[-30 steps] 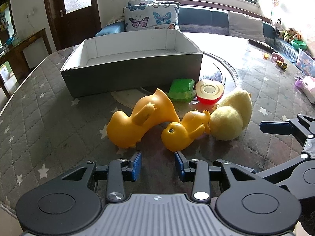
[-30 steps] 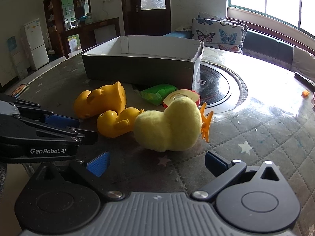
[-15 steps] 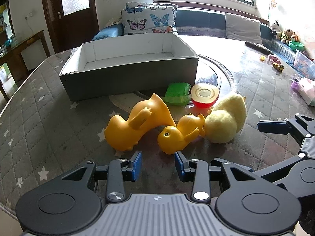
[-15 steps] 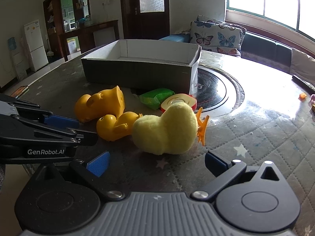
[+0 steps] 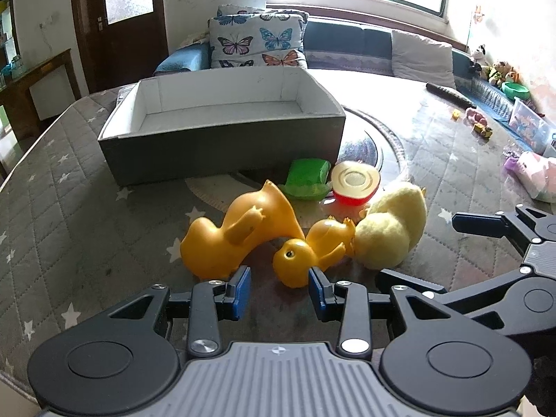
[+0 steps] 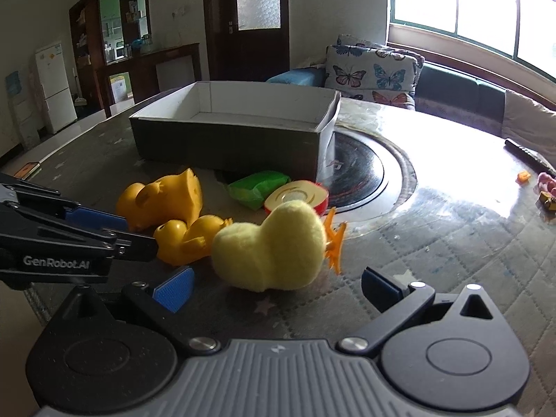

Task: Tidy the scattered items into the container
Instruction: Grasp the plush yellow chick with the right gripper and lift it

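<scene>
An empty grey box (image 5: 222,139) (image 6: 229,146) stands on the quilted table. In front of it lie a large orange duck (image 5: 236,232) (image 6: 163,198), a small orange duck (image 5: 312,246) (image 6: 187,239), a yellow plush duck (image 5: 392,232) (image 6: 274,250), a green packet (image 5: 307,177) (image 6: 259,186) and a red and cream half apple toy (image 5: 354,186) (image 6: 299,196). My left gripper (image 5: 279,290) is open, just short of the small orange duck. My right gripper (image 6: 276,290) is wide open, just short of the plush duck.
A round dark glass turntable (image 6: 358,173) sits right of the box. Small toys (image 5: 479,125) and a pink item (image 5: 538,177) lie at the table's far right. A black remote (image 5: 448,93) lies near the back edge. A sofa with butterfly cushions (image 5: 257,41) is behind.
Both grippers have drawn back and risen slightly, so the toys and box sit a little farther off. Jaw openings are unchanged and nothing on the table has moved.
</scene>
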### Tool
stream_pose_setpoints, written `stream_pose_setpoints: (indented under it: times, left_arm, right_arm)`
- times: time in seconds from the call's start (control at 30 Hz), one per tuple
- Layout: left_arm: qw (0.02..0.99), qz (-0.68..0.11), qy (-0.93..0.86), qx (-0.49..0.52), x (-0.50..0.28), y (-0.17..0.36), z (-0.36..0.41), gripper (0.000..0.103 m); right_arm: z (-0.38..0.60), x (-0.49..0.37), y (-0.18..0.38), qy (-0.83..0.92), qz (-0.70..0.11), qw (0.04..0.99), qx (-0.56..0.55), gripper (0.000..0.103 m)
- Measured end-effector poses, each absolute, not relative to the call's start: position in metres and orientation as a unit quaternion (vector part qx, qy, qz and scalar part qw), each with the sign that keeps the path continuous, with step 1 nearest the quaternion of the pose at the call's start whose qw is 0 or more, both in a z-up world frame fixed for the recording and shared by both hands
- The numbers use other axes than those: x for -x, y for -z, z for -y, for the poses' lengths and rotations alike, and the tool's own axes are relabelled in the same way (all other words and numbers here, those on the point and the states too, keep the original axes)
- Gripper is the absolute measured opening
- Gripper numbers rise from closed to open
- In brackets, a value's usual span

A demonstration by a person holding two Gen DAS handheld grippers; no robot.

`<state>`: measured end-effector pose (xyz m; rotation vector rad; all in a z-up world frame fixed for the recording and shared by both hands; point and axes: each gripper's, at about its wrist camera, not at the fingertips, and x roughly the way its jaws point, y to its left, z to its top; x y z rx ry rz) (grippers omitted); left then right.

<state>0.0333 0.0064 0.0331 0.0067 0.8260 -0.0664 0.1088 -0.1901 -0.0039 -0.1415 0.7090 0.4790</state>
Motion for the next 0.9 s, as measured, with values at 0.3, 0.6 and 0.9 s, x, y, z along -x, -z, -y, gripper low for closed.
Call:
stream_pose_setpoints:
  times: [0.3, 0.6, 0.9]
  left_arm:
    - [0.921, -0.381, 0.084, -0.004, -0.035, -0.057, 0.003, 0.04]
    - [0.907, -0.389, 0.164, -0.014, -0.054, -0.061, 0.028, 0.04]
    - [0.888, -0.409, 0.211, -0.021, -0.076, -0.053, 0.041, 0.04]
  right_arm:
    - [0.193, -0.117, 0.005, -0.234, -0.343, 0.908, 0.065, 0.103]
    - [0.19, -0.12, 0.01, -0.251, -0.341, 0.904, 0.058, 0.097]
    - [0.192, -0.125, 0.012, -0.266, -0.342, 0.9, 0.047, 0.084]
